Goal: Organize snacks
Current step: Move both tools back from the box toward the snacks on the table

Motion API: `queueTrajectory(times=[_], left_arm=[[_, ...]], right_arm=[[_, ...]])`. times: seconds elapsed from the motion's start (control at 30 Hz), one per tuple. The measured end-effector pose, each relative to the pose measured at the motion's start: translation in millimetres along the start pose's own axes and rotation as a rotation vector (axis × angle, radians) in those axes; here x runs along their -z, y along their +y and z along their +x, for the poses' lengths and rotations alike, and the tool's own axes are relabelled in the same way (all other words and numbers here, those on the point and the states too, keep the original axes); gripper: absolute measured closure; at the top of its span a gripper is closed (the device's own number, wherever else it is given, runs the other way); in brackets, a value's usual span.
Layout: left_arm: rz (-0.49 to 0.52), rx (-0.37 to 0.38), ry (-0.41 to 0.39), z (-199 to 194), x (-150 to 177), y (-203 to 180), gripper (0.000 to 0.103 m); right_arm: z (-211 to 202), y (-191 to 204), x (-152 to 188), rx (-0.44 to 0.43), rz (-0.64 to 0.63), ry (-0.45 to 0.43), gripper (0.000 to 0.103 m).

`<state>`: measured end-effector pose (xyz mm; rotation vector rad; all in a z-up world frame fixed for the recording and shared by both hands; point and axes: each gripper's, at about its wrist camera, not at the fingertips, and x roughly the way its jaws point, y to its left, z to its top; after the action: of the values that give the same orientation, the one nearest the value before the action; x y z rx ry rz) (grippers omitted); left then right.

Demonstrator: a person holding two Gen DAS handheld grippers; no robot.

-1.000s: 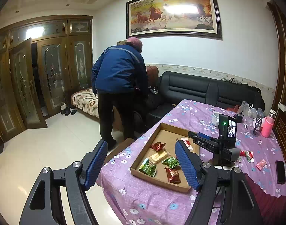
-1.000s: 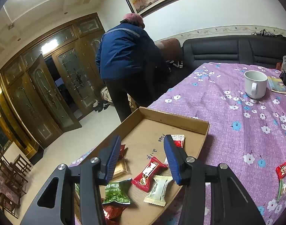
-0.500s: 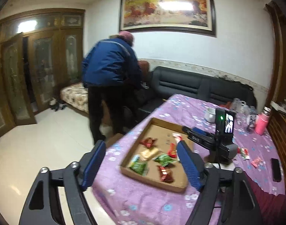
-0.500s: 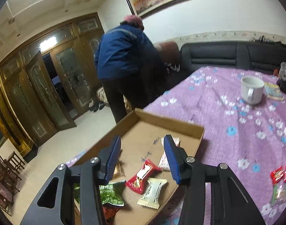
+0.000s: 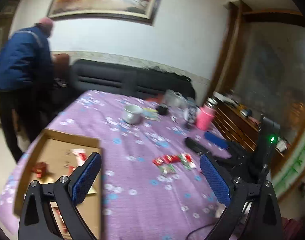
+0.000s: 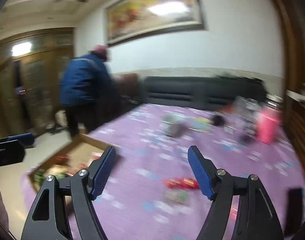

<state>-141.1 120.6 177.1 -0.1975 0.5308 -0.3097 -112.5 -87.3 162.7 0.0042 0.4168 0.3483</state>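
Observation:
A shallow cardboard tray (image 5: 72, 138) with several wrapped snacks sits at the left end of the purple flowered table (image 5: 144, 200); it also shows in the right wrist view (image 6: 86, 140). Loose red and green snack packets (image 5: 172, 161) lie on the cloth ahead of my left gripper (image 5: 150, 176), which is open and empty above the table. The packets (image 6: 180, 184) lie just below the open, empty right gripper (image 6: 152, 170). Both views are motion-blurred.
A white mug (image 5: 132, 114), a pink bottle (image 5: 205, 118), a black phone (image 5: 194, 146) and clutter stand at the table's far side. A person in a blue jacket (image 5: 22, 64) bends by the black sofa (image 5: 132, 80). A wooden cabinet (image 5: 232, 124) stands right.
Both grippers have swung right, from over the cardboard tray toward the loose packets on the cloth. The right gripper's jaws have opened wider. The person has stayed by the sofa.

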Motion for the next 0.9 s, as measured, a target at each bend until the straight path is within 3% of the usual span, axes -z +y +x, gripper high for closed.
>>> queueTrajectory(times=[0.17,0.27,0.37,0.53,0.67,0.77,0.83,0.9], left_arm=[[-0.054,0.16,0.113,20,27,6,0.003],[-0.1,0.194,0.157,19,47,14,0.003],[-0.12,0.163,0.167,11,54,27,0.003],[-0.157,0.094,0.137,4,50,53,0.003],[-0.154,0.043,0.17,24,49,67,0.003],[-0.143,0.047,0.222,45,54,68,0.004],[-0.132,0.075,0.25,58,55,64,0.012],[-0.105,0.1,0.279,73,54,54,0.013]], right_arm=[[-34,-46,34,0.175,0.052,0.04,0.029],[-44,-60,55,0.228,0.057,0.058,0.029],[-52,-75,69,0.258,0.09,0.086,0.029],[-46,-99,76,0.239,0.143,0.121,0.029],[-22,-120,76,0.181,0.218,0.177,0.029],[-6,-134,75,0.116,0.298,0.22,0.029],[7,-138,73,0.095,0.328,0.251,0.029],[23,-140,70,0.089,0.345,0.276,0.03]])
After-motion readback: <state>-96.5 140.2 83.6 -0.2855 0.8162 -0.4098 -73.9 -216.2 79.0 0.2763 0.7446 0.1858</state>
